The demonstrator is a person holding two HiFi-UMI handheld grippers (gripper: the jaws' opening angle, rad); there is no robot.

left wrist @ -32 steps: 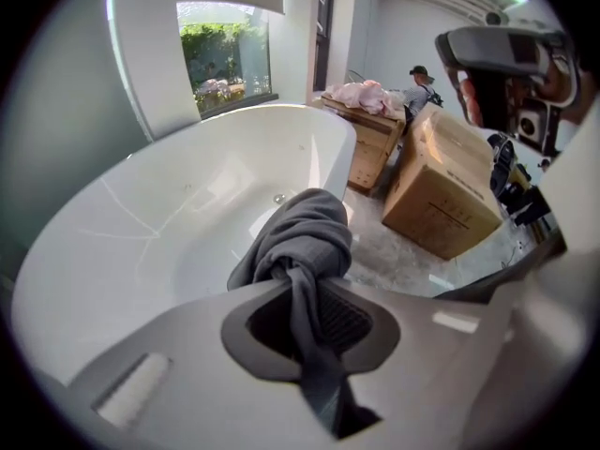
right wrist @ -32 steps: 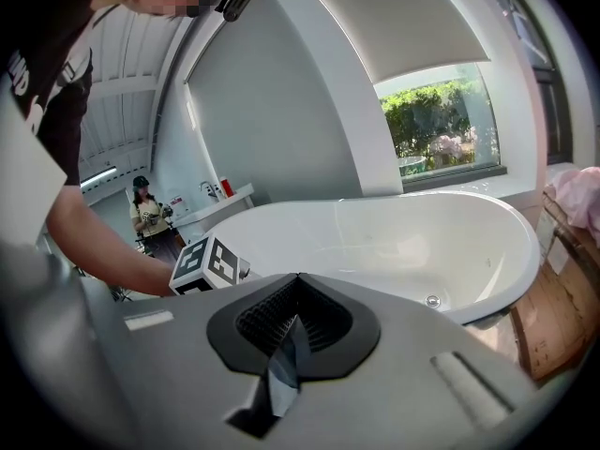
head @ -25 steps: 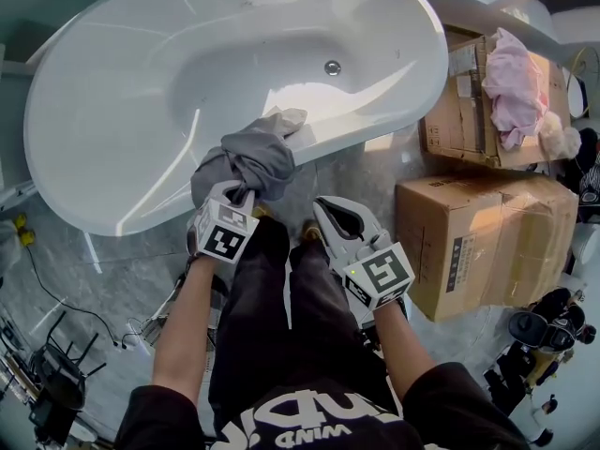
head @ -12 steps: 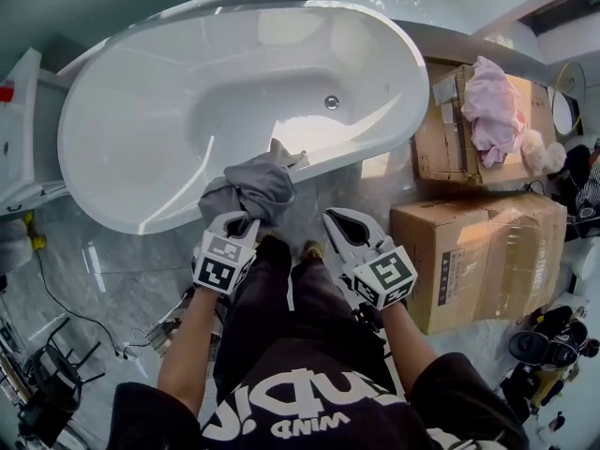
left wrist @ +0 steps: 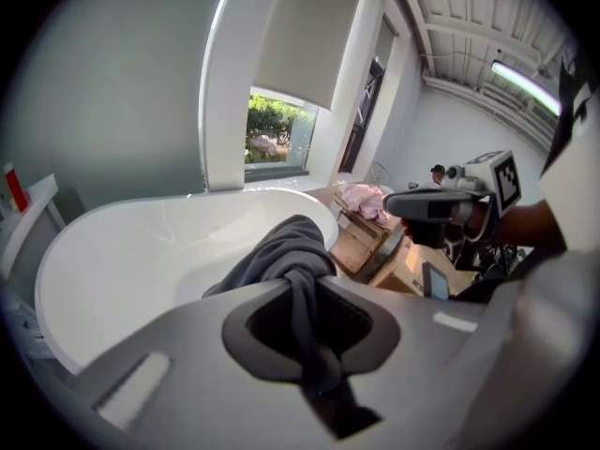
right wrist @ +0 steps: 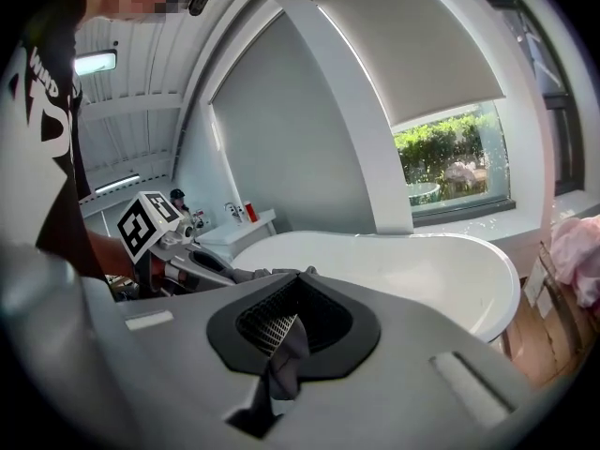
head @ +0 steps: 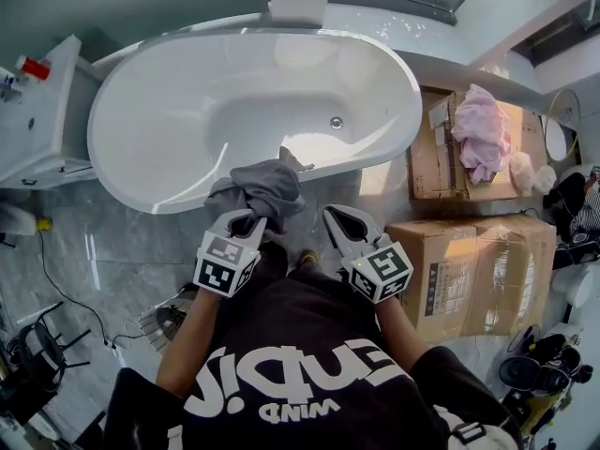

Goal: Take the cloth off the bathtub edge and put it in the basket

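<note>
While your left tool [head: 246, 221] is clamped tight on the bunched dark grey fabric cloth [head: 258, 187], that cloth hangs above the near rim of the white oval bathtub [head: 394, 148]. Just to its right, your right tool [head: 339, 221] has its jaws together, empty.

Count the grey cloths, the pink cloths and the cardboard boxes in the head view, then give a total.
Grey cloth: 1
Pink cloth: 1
Cardboard boxes: 2
Total: 4
</note>
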